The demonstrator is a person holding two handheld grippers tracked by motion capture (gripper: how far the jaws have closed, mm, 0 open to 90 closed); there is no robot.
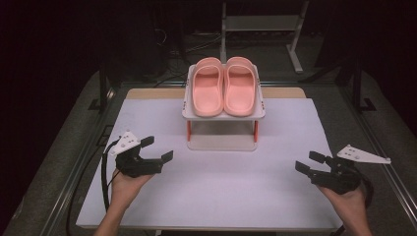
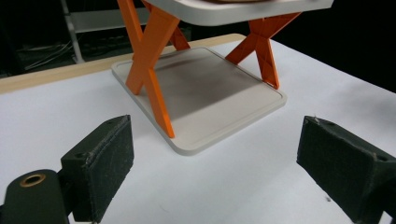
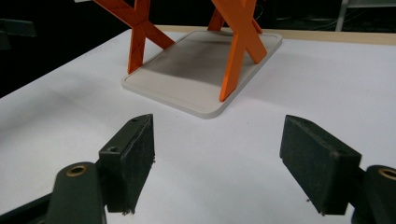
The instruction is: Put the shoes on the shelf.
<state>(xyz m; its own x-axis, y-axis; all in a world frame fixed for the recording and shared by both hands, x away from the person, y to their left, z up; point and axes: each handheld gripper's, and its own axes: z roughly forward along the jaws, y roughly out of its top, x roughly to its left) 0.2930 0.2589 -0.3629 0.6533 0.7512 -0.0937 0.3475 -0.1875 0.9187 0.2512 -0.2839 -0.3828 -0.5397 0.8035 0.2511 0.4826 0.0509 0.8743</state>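
The left gripper [image 1: 157,149] and right gripper [image 1: 310,162] both hover wide open and empty over the white table [image 1: 221,182], well apart. Between and beyond them stands a small rack [image 1: 223,114] on orange legs [image 2: 152,70], carrying a pair of pink slippers [image 1: 223,86] side by side on its top shelf.

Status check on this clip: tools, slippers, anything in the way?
Left tool open, right tool open, both empty. Pink slippers paired on rack top shelf. Mat between tools and rack bare.
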